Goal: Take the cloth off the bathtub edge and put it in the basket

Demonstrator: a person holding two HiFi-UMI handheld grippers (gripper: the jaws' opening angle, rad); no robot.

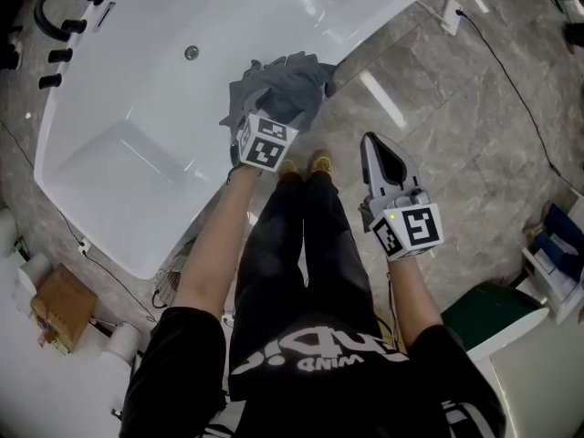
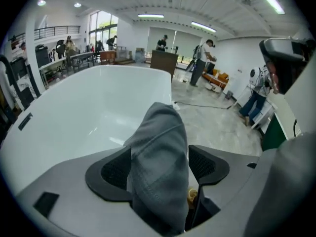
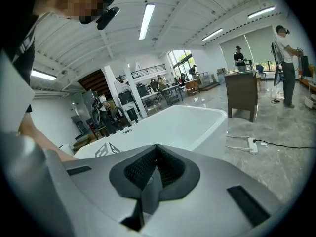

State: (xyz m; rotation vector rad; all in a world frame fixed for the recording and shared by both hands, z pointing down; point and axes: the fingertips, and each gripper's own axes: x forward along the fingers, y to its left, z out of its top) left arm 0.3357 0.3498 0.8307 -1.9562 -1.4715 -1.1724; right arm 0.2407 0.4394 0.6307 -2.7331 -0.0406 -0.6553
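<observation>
A grey cloth [image 1: 285, 85] lies bunched over the near rim of the white bathtub [image 1: 392, 21]. My left gripper [image 1: 272, 119] reaches into it from below. In the left gripper view a thick fold of the cloth [image 2: 158, 167] stands between the open jaws of the left gripper [image 2: 160, 158]. The fold lies against the left pad [image 2: 109, 172], and a gap shows beside the right pad [image 2: 208, 164]. My right gripper [image 1: 372, 146] hovers over the floor to the right of the cloth, shut with nothing in it; its pads [image 3: 157, 158] meet. No basket is clearly in view.
A black faucet [image 1: 62, 12] sits at the tub's far left corner. A power strip and cable [image 1: 450, 15] lie on the marble floor to the right. A cardboard box [image 1: 59, 304] and a green-topped white bin [image 1: 493, 316] flank the person's legs [image 1: 301, 245].
</observation>
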